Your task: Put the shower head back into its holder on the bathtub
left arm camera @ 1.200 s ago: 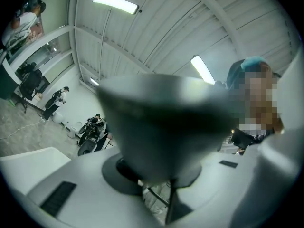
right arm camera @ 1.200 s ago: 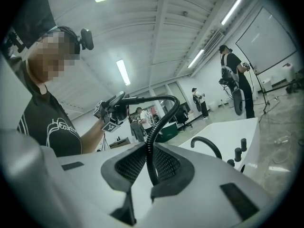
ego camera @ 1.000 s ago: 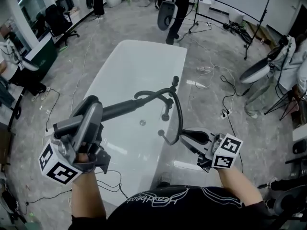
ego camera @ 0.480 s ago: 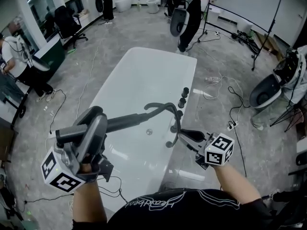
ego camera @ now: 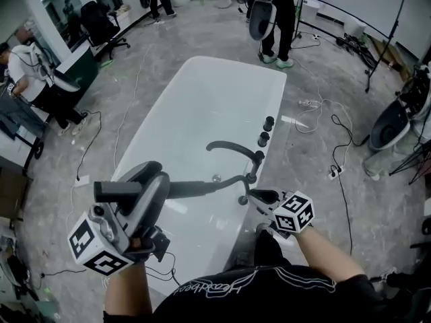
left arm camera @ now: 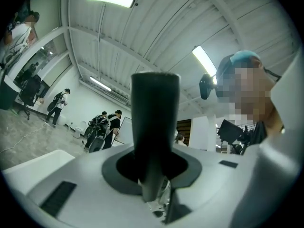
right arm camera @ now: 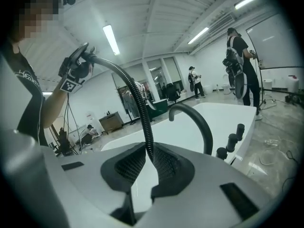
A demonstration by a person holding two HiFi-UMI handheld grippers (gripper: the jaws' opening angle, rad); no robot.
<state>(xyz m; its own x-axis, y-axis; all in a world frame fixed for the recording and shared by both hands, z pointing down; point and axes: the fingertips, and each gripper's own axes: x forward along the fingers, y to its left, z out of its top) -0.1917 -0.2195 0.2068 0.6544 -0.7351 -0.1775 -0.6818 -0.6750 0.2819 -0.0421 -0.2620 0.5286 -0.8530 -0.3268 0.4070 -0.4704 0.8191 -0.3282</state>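
The dark shower head [ego camera: 135,190] [left arm camera: 154,122] is a long wand, and my left gripper [ego camera: 160,182] [left arm camera: 152,175] is shut on it, holding it about level over the near end of the white bathtub [ego camera: 202,99]. Its ribbed black hose [ego camera: 215,182] [right arm camera: 137,99] runs right to the tub's rim. My right gripper [ego camera: 260,198] [right arm camera: 148,163] is shut on the hose, low beside the curved black faucet [ego camera: 236,147] [right arm camera: 194,118]. Small dark fittings [ego camera: 250,177] sit on the rim there; I cannot tell which is the holder.
Two black knobs [ego camera: 267,130] [right arm camera: 232,139] stand on the right rim past the faucet. Cables [ego camera: 323,123] trail over the grey floor to the right. People, chairs [ego camera: 101,22] and stands are at the far end and left side of the room.
My right gripper has dropped with the hose towards the tub's rim by the faucet, and the hose's high loop has flattened. The left gripper with the shower head has sunk slightly.
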